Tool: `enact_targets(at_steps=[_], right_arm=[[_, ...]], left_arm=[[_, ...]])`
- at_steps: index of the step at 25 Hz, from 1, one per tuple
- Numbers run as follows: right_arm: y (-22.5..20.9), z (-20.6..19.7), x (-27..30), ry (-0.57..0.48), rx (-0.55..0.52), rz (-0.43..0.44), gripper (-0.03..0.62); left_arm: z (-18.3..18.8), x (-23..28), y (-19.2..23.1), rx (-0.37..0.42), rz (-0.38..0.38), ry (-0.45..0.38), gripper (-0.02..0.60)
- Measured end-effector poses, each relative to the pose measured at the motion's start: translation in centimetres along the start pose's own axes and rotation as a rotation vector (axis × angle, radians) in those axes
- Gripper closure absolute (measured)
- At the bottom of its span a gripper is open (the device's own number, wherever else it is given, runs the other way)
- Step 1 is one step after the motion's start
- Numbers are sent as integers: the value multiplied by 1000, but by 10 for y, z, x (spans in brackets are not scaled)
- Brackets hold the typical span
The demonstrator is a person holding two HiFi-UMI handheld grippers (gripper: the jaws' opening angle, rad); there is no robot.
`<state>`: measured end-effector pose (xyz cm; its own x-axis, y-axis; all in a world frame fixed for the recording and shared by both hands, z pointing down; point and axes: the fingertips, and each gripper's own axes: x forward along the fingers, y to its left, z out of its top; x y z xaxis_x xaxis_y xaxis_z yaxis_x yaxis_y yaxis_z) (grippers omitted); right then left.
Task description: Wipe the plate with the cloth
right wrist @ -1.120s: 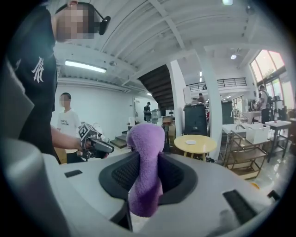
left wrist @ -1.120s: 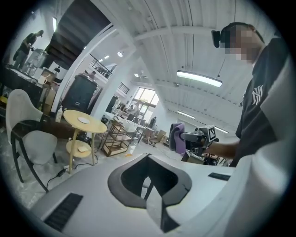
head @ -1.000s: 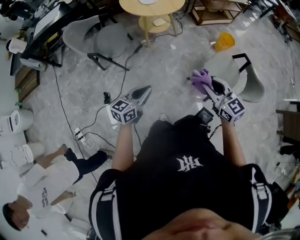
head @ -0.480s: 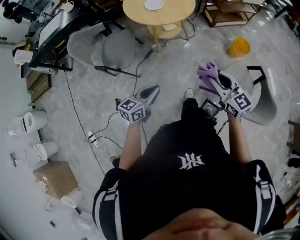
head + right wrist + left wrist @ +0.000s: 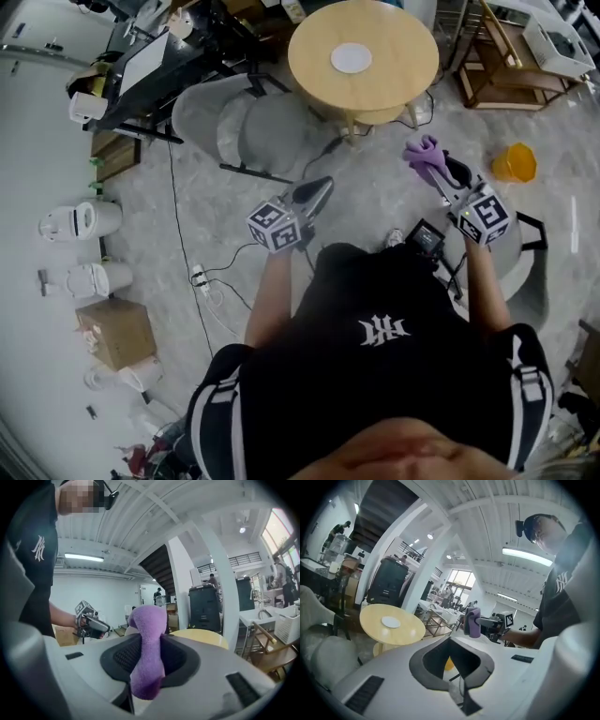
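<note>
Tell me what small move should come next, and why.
Probably bring the right gripper forward over the table: its jaws are shut on the cloth, yet the plate lies ahead on the table, apart from the cloth. The left gripper is shut and empty.

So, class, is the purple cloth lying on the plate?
No, the right gripper holds the purple cloth, away from the plate on the round table.

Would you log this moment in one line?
left gripper: shut | right gripper: shut on purple cloth | plate: on round table
</note>
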<state>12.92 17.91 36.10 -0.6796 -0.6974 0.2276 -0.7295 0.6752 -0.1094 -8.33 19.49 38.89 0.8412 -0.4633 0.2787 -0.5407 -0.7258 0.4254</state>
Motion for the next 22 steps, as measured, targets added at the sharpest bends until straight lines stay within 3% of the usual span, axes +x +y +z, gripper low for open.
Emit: enact_targets(at_steps=[5,11,15,22], right_arm=[[-38,-5,41,28,36,5,488],[-88,4,92,86,3,-43,488],[-116,32,138,89,13,-95,488],[-162,100,206,74,-59,-177,488]], left_arm=[[5,29,33,-6,-18,54,569],[27,73,114,-37,-56,32,569],[60,102,176,-26,-100,45,569],[115,154,258,-15,-221,79,569]])
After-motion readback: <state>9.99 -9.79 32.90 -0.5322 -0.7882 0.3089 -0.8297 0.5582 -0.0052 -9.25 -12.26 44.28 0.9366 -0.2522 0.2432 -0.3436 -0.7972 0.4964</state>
